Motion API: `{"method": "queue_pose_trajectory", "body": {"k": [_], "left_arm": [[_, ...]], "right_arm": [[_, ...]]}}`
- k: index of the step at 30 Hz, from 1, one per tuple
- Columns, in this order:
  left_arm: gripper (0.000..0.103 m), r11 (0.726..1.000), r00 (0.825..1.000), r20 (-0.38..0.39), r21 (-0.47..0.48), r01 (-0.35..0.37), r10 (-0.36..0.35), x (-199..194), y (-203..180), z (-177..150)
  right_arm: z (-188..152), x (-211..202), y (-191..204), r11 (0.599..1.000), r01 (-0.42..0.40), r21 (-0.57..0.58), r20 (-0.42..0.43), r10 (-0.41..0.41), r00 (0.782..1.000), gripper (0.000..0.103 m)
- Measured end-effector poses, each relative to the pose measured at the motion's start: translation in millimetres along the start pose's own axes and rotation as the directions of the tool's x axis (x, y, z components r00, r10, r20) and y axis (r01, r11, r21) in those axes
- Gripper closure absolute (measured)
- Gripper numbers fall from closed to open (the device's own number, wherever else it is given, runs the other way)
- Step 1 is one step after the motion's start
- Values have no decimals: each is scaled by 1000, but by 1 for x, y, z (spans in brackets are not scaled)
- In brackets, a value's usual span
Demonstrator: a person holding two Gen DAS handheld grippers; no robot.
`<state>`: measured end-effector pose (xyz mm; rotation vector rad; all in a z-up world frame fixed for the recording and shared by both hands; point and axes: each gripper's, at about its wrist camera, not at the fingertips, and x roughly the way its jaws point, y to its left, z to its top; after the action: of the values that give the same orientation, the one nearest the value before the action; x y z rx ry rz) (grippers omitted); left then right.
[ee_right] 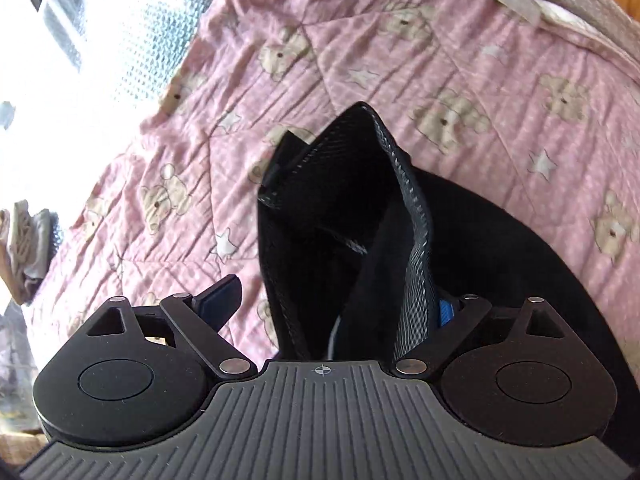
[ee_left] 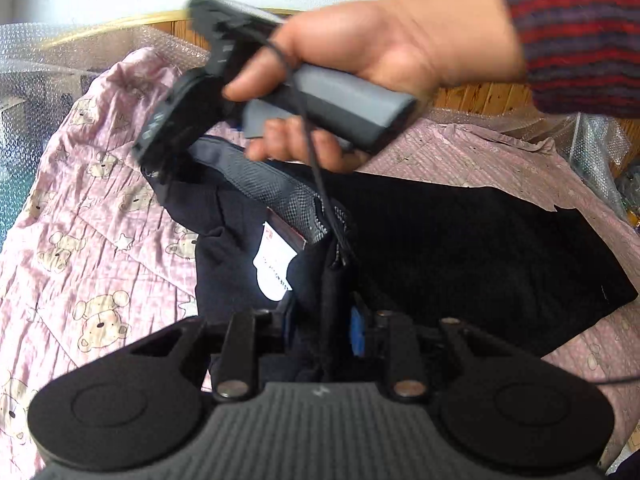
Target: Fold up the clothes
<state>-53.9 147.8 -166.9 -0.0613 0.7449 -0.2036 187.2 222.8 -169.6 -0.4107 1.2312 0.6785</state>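
Garment [ee_left: 460, 240]: one dark piece, looks like trousers with a mesh-lined waistband [ee_right: 416, 248], lying on the bed's pink bear quilt [ee_left: 100, 240]. The waist end is lifted off the quilt; the rest lies flat, beyond and to the right of the left gripper's [ee_left: 324, 320] fingers.

Left gripper: fingers narrow, clamped on a bunched fold of the dark cloth right between them. A white label [ee_left: 274, 268] hangs just ahead of the fingertips.

Right gripper [ee_right: 336, 308]: fingers wide. The waistband stands between them, against the right finger [ee_right: 446, 314]; the left finger [ee_right: 218, 300] is clear of the cloth. No pinch there as far as I can see. In the left wrist view a hand [ee_left: 360, 80] holds this gripper above the waistband.

Risks:
- Only one grip looks firm, so the lifted waist could sag or twist and the fold would come out skewed.
- Left pinch takes bunched layers; a layer may slip out.
- The tool's cable [ee_left: 312, 152] hangs over the cloth and could snag.

Count: 1 garment, 2 grippers, 1 quilt, 1 label.
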Motion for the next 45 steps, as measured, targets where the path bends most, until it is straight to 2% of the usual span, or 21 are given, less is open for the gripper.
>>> {"method": "queue_pose_trajectory", "body": {"k": [3,6,7,11,15,18,21,23,24,26,30,31,34,36,38,39,40,41,42,43,45], "left_arm": [[77,1000,1000,-10,-2,8,-8,1,0,-4],[77,1000,1000,-11,7,5,-5,-1,0,-6],[78,1000,1000,-4,7,12,-12,-4,0,-5],[82,994,995,13,44,100,-100,-18,-8,-3],[88,971,979,-42,132,201,-197,-15,-33,-11],[89,968,975,-107,142,207,-193,4,-43,-21],[89,971,971,-157,128,201,-180,15,-42,-27],[87,965,965,-165,133,224,-202,8,-39,-24],[86,960,961,-168,137,244,-220,1,-37,-20],[83,955,955,-162,121,271,-250,-16,-26,-12],[54,971,964,-112,-17,239,-239,-53,19,-4],[45,979,976,-103,-84,184,-192,-55,36,-7],[43,962,984,-165,-273,19,-66,-34,79,-16],[43,942,976,-203,-335,7,-79,-9,91,-19],[45,937,958,-251,-346,43,-137,17,86,-18],[50,941,950,-283,-337,28,-129,28,82,-18],[74,946,945,-304,-323,16,-120,35,76,-17],[89,954,945,-308,-301,9,-107,36,68,-15],[93,958,949,-297,-288,15,-104,32,61,-13],[95,957,958,-263,-287,39,-118,18,57,-8],[96,955,970,-194,-284,88,-148,-9,48,2]], "right_arm": [[26,17,27,993,58,-101,-38,-62,997,18],[32,29,44,951,190,-245,-42,-207,978,79],[32,20,40,954,189,-231,-6,-196,981,100],[10,-58,-23,994,13,108,176,-32,984,101],[-64,-99,-119,867,-210,452,337,52,940,101],[-122,-61,-169,757,-269,596,316,87,945,99],[-143,-29,-174,763,-241,600,306,60,950,89],[-153,-24,-174,771,-227,595,315,37,948,81],[-153,-34,-172,784,-194,590,315,-2,949,59],[-153,-59,-167,807,-104,582,319,-109,941,44],[-139,-113,-158,840,101,534,346,-326,880,42],[-123,-111,-152,873,108,476,350,-301,887,43],[-74,-106,-132,949,120,292,354,-224,908,38],[-42,-86,-116,978,146,146,310,-185,933,25],[-15,-51,-100,985,175,-13,219,-168,961,25],[-7,-33,-93,981,169,-91,154,-154,976,28],[-6,-26,-92,977,170,-130,113,-156,981,33],[-5,-19,-90,971,168,-169,71,-158,985,55],[-3,-11,-89,964,165,-208,29,-163,986,62],[-2,-6,-88,957,163,-241,-8,-169,986,86],[6,-26,-97,955,222,-195,49,-217,975,96]]}}
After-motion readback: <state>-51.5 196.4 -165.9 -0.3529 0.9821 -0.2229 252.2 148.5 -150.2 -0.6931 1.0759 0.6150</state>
